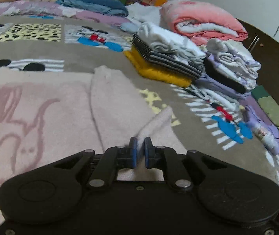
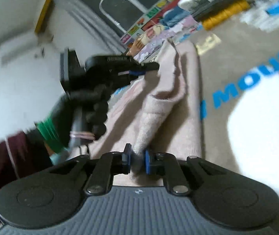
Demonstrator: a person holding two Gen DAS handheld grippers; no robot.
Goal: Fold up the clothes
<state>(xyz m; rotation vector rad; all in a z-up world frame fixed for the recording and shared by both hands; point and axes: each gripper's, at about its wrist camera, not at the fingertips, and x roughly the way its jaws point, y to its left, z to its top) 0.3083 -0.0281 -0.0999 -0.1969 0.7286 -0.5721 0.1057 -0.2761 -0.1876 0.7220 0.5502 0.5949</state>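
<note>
A pale pink fleece garment (image 1: 47, 105) with a darker pink line drawing lies spread on the bed. My left gripper (image 1: 140, 152) is shut on a raised edge of it, which stands up in a fold between the blue pads. In the right wrist view my right gripper (image 2: 137, 160) is shut on another part of the same pink garment (image 2: 165, 101), lifted off the bed. The left gripper (image 2: 139, 71) also shows there, held by a black-gloved hand and pinching the fabric further along the edge.
A grey Mickey Mouse blanket (image 1: 92, 54) covers the bed. Stacks of folded clothes (image 1: 168, 58) sit at the right, with a rolled pink blanket (image 1: 202, 21) and blue bedding (image 1: 94, 3) behind. A white wall and a window (image 2: 131, 4) lie beyond the bed.
</note>
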